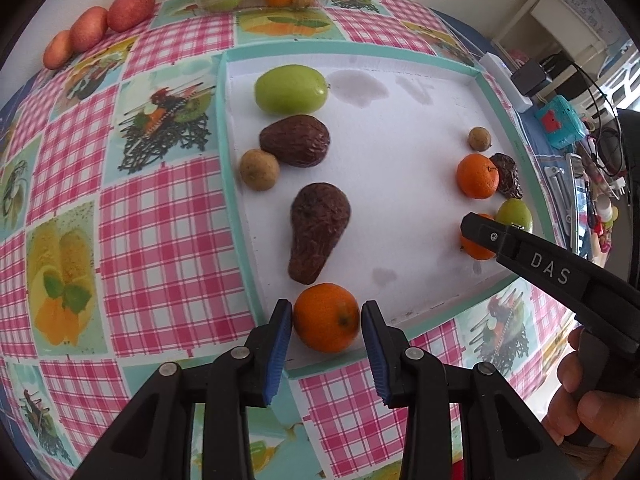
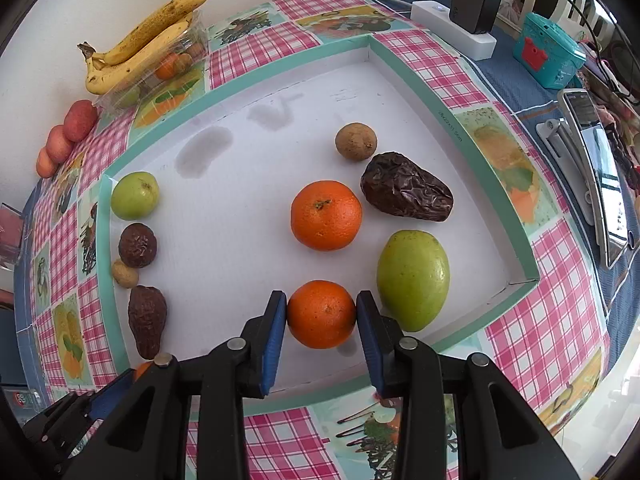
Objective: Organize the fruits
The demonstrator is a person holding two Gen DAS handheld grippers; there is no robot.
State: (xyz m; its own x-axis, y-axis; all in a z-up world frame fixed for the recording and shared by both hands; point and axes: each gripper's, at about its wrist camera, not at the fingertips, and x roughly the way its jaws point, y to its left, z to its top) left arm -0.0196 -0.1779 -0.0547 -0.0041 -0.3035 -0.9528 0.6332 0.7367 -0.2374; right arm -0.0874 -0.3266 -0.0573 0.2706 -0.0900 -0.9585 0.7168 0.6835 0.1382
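Partly hidden behind the right gripper (image 1: 474,226) in the left view: an orange, only a sliver showing. In the right view, held between blue pads (image 2: 274,344), touching both sides: the near right orange (image 2: 321,314), dimpled, stem-end up, beside a green fruit (image 2: 413,279) inside the white tray (image 2: 448,92). Left gripper (image 1: 326,344) low over the tray's near left corner, pads flanking another orange (image 1: 326,317); contact there unclear. Hand (image 1: 588,412) gripping the right handle.

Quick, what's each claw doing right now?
Left claw: closed around an orange.
Right claw: closed around another orange.
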